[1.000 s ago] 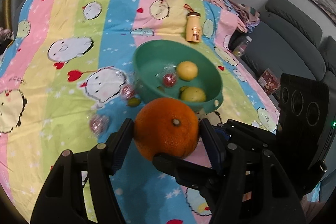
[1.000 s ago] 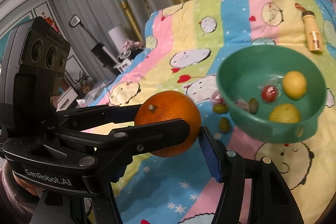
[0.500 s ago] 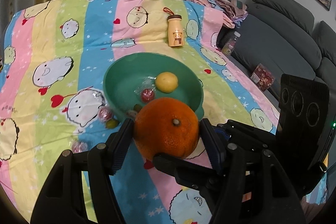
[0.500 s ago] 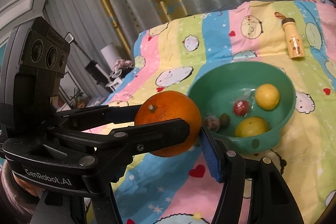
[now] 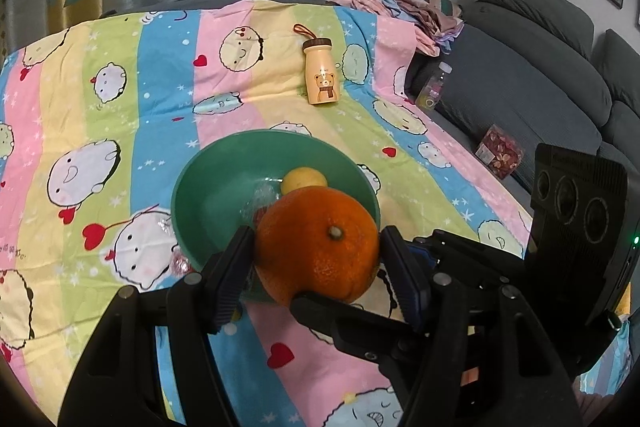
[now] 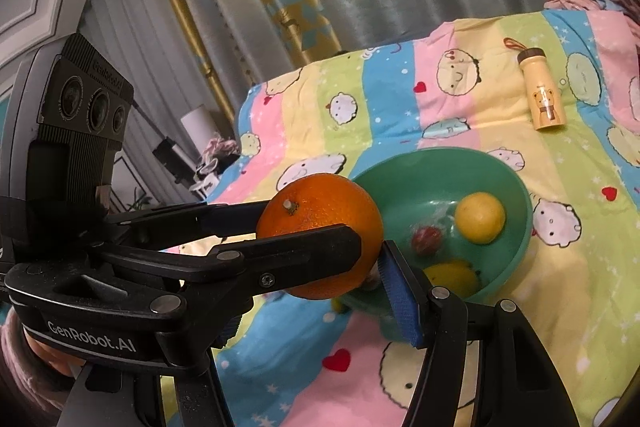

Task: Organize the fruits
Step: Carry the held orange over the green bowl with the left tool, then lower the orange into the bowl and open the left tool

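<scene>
A big orange (image 5: 320, 247) hangs in the air over the near rim of the green bowl (image 5: 208, 171). My left gripper (image 5: 318, 247) is shut on it from both sides. My right gripper (image 6: 320, 253) grips the same orange (image 6: 320, 211) crosswise, its blue pad (image 6: 400, 291) against the fruit and its other finger hidden behind the left gripper's arms. The bowl (image 6: 516, 187) holds two lemons (image 6: 480, 219) (image 6: 452, 277) and a small red wrapped fruit (image 6: 426, 239). The orange hides most of the bowl's contents in the left wrist view.
A cream bear bottle (image 5: 320, 75) lies on the striped cartoon cloth (image 5: 120, 107) behind the bowl. A wrapped sweet (image 5: 180, 263) and a small green fruit (image 6: 338, 305) lie beside the bowl. A grey sofa (image 5: 520, 87) stands to the right and curtains hang behind.
Both grippers have carried the orange together toward the bowl and slightly up. The bowl has come closer in both views, and the orange now overlaps its near rim.
</scene>
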Tool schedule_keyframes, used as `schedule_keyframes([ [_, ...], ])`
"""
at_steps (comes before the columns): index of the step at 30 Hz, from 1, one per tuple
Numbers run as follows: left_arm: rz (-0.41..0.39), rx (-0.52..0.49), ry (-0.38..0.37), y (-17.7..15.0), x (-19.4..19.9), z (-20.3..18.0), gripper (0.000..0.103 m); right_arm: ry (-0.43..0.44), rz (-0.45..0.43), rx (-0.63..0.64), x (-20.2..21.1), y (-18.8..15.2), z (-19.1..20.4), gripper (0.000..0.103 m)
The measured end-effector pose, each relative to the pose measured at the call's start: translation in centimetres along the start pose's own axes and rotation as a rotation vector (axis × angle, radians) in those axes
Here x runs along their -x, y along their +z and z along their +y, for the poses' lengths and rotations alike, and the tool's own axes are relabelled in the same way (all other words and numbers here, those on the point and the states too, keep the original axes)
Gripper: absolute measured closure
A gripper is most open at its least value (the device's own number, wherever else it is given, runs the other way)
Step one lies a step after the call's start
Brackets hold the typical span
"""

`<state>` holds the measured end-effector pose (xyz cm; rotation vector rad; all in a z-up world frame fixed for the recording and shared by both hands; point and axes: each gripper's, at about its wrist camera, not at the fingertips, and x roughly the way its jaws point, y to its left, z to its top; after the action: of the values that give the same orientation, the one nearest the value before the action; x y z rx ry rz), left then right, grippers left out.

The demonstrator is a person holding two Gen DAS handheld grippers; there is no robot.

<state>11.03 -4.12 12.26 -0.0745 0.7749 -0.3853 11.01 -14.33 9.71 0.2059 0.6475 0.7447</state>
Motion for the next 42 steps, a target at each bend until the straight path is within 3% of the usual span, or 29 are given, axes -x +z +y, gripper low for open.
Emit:
schedule_keyframes([
  [16,0.007,0.026,-0.057,5.5,-3.7,1.4,0.039,-0.047,0.009,-0.012,-2.1,4.8,-3.6,0.039],
  [28,0.087,0.159,-0.095,4.0,-8.6,5.0,0.039,-0.068,0.145,-0.043,-6.6,3.8,-6.1,0.039],
  [42,0.13,0.217,-0.098,3.0,-11.1,6.6,0.037,-0.131,0.236,-0.033,-9.0,3.0,-6.5,0.039],
])
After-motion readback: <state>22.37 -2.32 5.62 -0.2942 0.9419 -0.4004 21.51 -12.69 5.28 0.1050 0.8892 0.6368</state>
